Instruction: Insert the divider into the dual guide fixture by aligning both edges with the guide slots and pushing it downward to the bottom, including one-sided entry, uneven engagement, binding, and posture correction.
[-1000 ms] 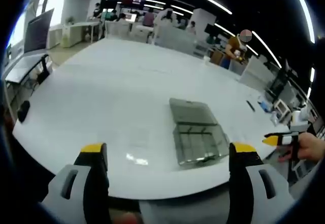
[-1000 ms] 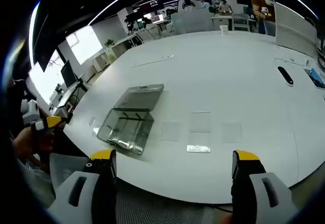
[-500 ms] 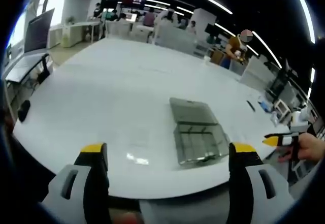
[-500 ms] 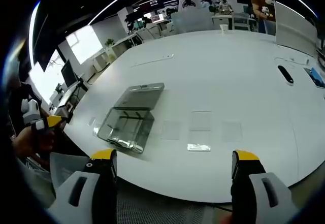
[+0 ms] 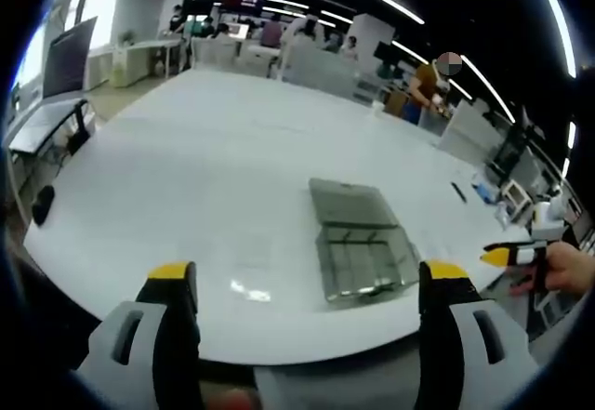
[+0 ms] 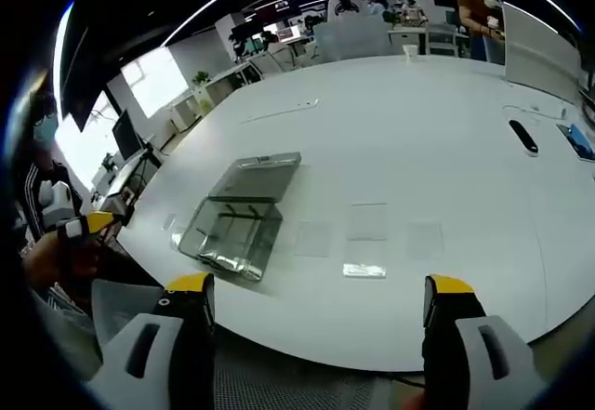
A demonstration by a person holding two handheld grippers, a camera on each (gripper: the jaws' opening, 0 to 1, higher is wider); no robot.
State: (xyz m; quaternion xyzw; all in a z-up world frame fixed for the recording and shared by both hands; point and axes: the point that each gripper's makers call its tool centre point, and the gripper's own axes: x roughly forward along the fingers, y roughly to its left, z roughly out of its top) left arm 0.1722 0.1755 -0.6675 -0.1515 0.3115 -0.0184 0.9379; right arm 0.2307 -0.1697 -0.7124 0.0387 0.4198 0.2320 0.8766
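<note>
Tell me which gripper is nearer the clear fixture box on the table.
Neither clearly. The left gripper and right gripper both hover open off the table's near edge, short of the clear fixture box, one to each side of it.

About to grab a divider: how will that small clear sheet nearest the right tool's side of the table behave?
The small clear flat sheet lies flush on the white table, so probably hard to get under. It looks thin and glossy: likely light, slippery, perhaps slightly flexible.
</note>
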